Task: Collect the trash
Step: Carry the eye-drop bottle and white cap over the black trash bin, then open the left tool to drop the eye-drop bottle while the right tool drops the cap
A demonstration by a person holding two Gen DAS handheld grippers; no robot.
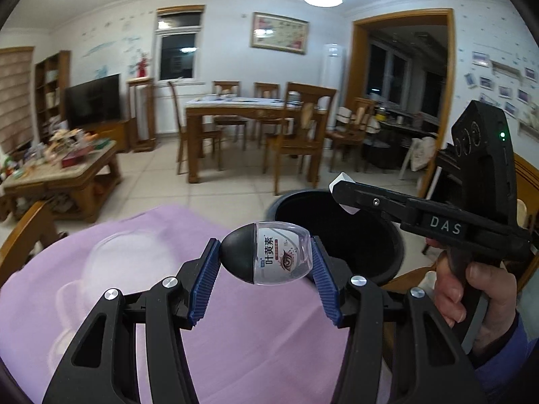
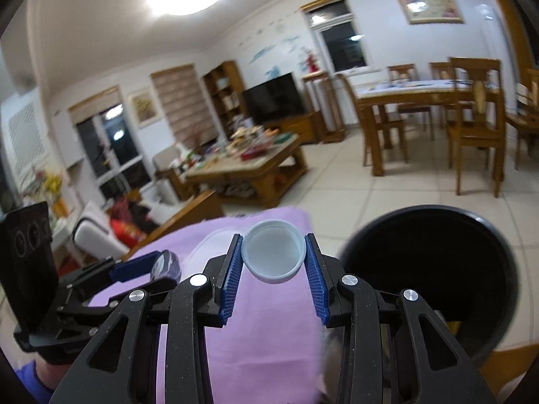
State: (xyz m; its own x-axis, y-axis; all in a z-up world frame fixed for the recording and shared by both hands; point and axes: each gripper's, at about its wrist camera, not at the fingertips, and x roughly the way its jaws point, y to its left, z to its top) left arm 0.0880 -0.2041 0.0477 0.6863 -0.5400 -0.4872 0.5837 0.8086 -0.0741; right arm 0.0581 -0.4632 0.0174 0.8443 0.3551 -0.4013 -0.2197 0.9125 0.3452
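Left gripper (image 1: 266,258) is clamped on a small bottle (image 1: 269,257), right gripper (image 2: 273,259) on a white cap (image 2: 273,255), both above the purple cloth's (image 2: 256,336) edge by the black bin (image 2: 431,279)

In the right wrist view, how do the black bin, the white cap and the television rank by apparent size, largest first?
1. black bin
2. white cap and television: these look alike in size, though the cap is only big because it is near the camera.
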